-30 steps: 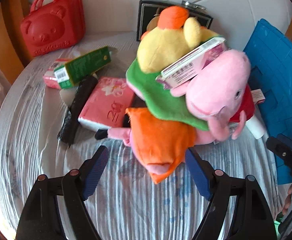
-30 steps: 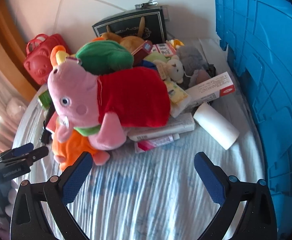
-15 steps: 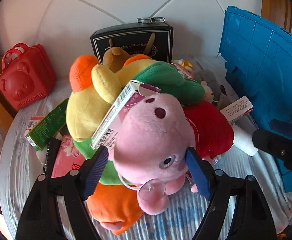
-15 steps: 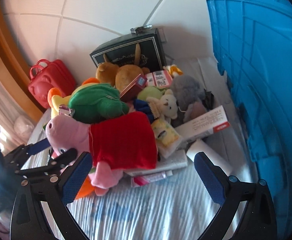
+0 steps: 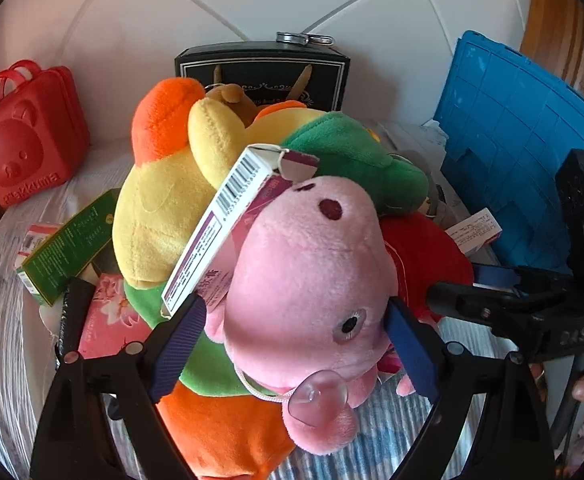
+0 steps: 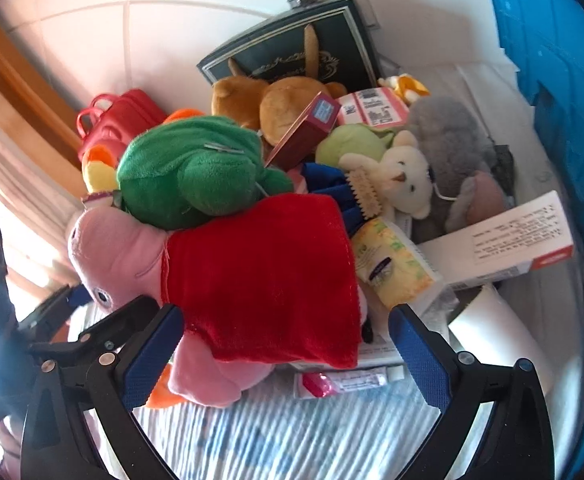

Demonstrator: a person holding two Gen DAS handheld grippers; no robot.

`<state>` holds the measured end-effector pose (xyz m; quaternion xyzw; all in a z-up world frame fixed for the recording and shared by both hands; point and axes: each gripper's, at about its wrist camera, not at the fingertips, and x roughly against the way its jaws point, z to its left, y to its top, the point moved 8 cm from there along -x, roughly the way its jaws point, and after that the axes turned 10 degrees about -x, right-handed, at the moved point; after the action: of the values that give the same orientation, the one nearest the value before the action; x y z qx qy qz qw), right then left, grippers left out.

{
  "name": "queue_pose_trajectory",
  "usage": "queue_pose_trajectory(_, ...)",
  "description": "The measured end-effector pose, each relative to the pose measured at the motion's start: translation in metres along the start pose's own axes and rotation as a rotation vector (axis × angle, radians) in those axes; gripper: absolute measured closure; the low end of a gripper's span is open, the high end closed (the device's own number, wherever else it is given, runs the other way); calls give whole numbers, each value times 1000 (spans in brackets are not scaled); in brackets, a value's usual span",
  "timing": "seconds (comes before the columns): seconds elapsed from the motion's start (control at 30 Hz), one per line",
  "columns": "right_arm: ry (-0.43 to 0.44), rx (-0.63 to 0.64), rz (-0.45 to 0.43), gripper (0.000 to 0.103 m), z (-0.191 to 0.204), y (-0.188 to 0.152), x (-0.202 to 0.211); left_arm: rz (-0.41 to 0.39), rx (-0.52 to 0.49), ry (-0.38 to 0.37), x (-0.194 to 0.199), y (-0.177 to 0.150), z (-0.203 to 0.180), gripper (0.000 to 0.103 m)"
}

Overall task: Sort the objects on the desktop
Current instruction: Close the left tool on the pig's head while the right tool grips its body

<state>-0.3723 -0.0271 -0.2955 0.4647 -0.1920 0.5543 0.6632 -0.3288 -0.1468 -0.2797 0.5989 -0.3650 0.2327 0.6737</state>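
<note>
left gripper (image 5: 294, 334): now astride the pink pig plush (image 5: 308, 304) head, not short of the toy pile; jaws opening, blue pads beside both cheeks | right gripper (image 6: 283, 344): closer in, now flanking the pig's red dress (image 6: 259, 276)

Bright daylight floods in from my left; in the right wrist view it blows the curtain (image 6: 19, 184) out to white glare and veils that whole edge in haze. Both views bulge, with dark rounded corners. The striped bedcover (image 6: 292, 432) nearest my lens smears soft, while the white wall (image 5: 251, 4) stays evenly lit.
</note>
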Motion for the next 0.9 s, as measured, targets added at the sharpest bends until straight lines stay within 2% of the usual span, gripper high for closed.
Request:
queue_pose_trajectory(0.07,-55,16,-1,0,-4,0,-1,-3,-47,24,3,0,-3,12)
queue_pose_trajectory(0.17,-38,22,5,0,-2,-2,-4,-8,-104,63,1,3,-9,11)
queue_pose_trajectory(0.27,-33,16,34,0,-2,-3,-11,24,-132,60,-8,1,-16,11)
queue_pose_trajectory(0.47,-66,38,30,0,-1,-6,-16,55,-134,63,-23,-5,-21,11)
queue_pose_trajectory(0.63,-112,35,16,2,-1,-5,-16,44,-143,64,-20,-5,-26,21)
queue_pose_trajectory(0.7,-118,63,0,18,6,-7,-10,41,-145,68,-18,-4,-28,24)
queue_pose_trajectory(0.77,-108,86,-9,40,16,-10,-2,36,-135,64,-13,-3,-29,25)
queue_pose_trajectory(0.8,-121,110,-21,43,22,-11,3,30,-139,65,-9,-2,-31,26)
queue_pose_trajectory(0.87,-150,153,-47,56,31,-12,12,11,-146,66,0,1,-34,29)
queue_pose_trajectory(0.9,-153,161,-58,58,35,-13,18,0,-146,65,5,2,-35,30)
